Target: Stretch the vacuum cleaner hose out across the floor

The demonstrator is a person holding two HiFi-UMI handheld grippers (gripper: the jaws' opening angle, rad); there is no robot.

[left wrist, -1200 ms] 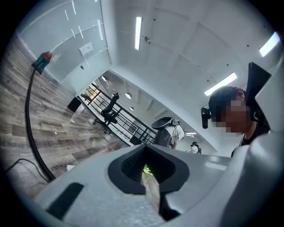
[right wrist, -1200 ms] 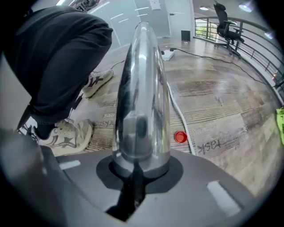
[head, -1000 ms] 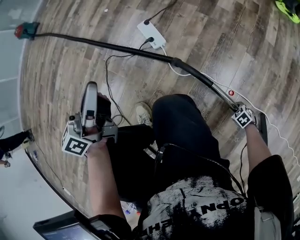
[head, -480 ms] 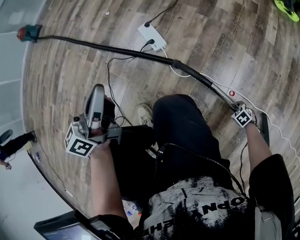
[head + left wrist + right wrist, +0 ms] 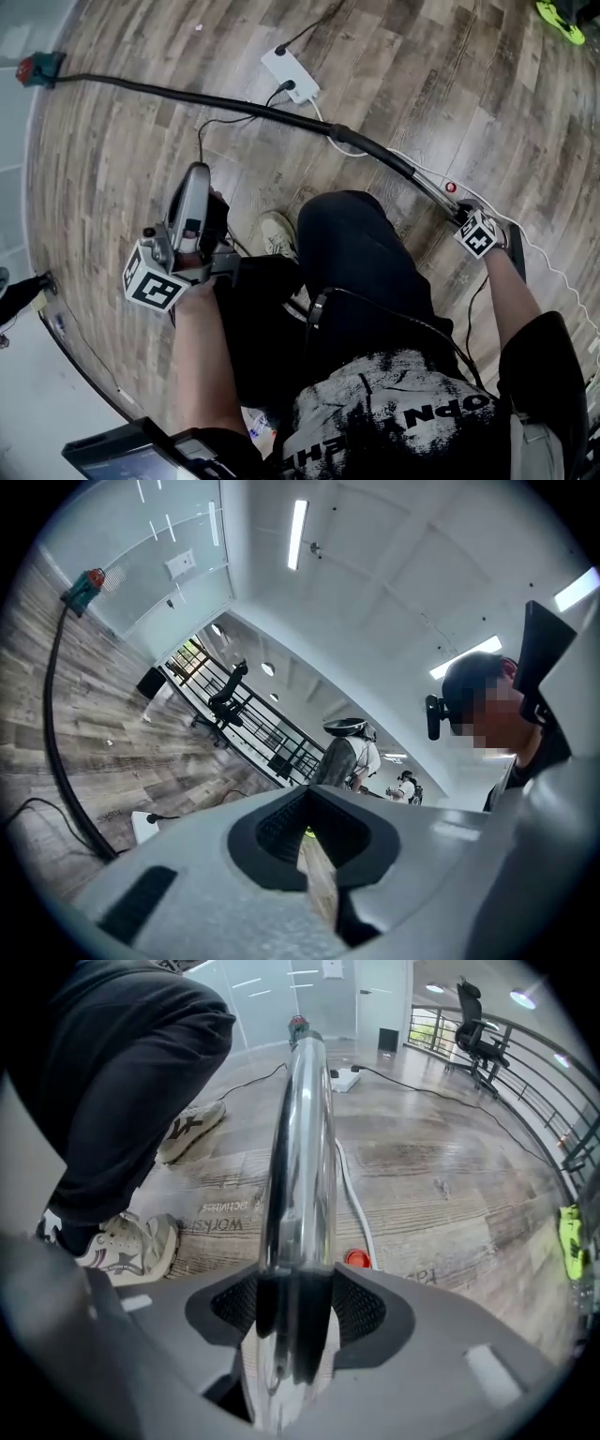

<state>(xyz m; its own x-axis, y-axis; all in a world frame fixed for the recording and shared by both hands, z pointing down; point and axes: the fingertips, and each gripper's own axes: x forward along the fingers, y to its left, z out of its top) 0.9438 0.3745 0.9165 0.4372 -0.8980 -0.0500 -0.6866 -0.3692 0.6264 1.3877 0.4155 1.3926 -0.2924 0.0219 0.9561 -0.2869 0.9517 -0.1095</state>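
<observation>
Hose [image 5: 187,93] is laid nearly straight across the floor [image 5: 112,178]. Its chrome wand [image 5: 302,1129] is pinched in the right gripper [image 5: 296,1309]. The left gripper [image 5: 315,847] is raised, pressed together, empty. Stretch judged near done. Next: wand to be drawn rightward and slack removed.

Hose [image 5: 187,95] blk; tube [image 5: 300,1147] chrome, mirror-shiny; floor [image 5: 122,169] grey-brn wood grain; pwr strip [image 5: 291,73] wht; marker cube [image 5: 153,287] blk/wht squares; cap [image 5: 356,1258] red.

Metal tube [image 5: 300,1129] near end cut off at bottom edge
</observation>
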